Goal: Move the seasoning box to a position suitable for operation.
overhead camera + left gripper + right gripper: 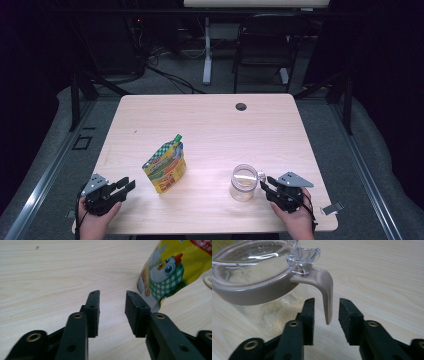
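While level, right tool (326,315) straddles jar handle (325,293)

Matt wood grain under glossy packaging and clear plastic
Pale wood-grain tabletop (210,120) looks smooth; yellow printed foil pouch (165,167) shines; clear plastic jar (243,184) has a matt beige plastic latch (325,293); black jaws carry rough matt pads

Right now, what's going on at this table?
A person works at a wooden table with a gripper in each hand. The right gripper has its open jaws on either side of the latch hanging from the lid of a clear jar, not yet pressing on it. The left gripper is open and holds nothing, just beside a standing yellow pouch.
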`<state>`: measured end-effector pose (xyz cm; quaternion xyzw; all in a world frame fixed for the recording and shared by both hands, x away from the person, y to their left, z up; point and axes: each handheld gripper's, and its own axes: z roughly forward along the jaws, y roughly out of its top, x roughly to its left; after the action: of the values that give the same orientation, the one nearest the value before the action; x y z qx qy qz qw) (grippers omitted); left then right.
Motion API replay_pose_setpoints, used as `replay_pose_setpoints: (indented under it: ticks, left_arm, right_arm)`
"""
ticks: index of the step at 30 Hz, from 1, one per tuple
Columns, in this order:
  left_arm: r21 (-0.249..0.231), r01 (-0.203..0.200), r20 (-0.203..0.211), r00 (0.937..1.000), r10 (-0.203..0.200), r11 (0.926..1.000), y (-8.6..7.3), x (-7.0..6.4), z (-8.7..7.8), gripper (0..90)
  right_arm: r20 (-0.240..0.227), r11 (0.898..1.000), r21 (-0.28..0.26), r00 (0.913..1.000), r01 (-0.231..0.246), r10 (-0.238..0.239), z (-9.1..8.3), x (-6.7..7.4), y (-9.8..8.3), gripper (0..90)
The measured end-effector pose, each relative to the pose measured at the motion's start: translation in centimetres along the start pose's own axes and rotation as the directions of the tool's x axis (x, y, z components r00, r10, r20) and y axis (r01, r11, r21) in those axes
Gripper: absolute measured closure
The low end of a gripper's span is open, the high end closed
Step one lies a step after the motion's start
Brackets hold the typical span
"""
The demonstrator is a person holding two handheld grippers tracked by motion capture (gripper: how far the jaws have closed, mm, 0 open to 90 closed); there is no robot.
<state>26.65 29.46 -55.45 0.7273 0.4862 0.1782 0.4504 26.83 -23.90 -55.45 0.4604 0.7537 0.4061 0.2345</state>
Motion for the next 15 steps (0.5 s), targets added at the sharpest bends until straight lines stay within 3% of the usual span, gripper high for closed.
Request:
replay_pose_setpoints:
  ticks: [3,7,11,15]
  left_arm:
    - [-0.004,0.003,0.005,1.0,-0.003,1.0,-0.1,-0.2,0.0,59.1]
    - [-0.014,0.007,0.015,0.9999,-0.007,0.9999,-0.1,-0.3,-0.5,59.0]
    - [0.005,0.003,0.026,0.9997,-0.003,1.0,-0.3,-0.5,-0.6,58.6]
    - [-0.003,0.005,0.018,0.9998,-0.005,1.0,-0.4,-0.7,-0.7,57.2]
  right_arm:
    - [0.0,1.0,-0.005,1.0,0.002,-0.002,0.4,0.3,0.3,72.9]
    - [0.049,1.0,-0.01,0.9986,0.02,-0.019,0.4,0.7,0.7,80.9]
    - [0.048,1.0,-0.006,0.9984,-0.027,0.028,0.4,0.9,0.9,81.1]
    - [0.049,1.0,0.006,0.9984,-0.029,0.029,0.5,1.6,1.0,81.4]
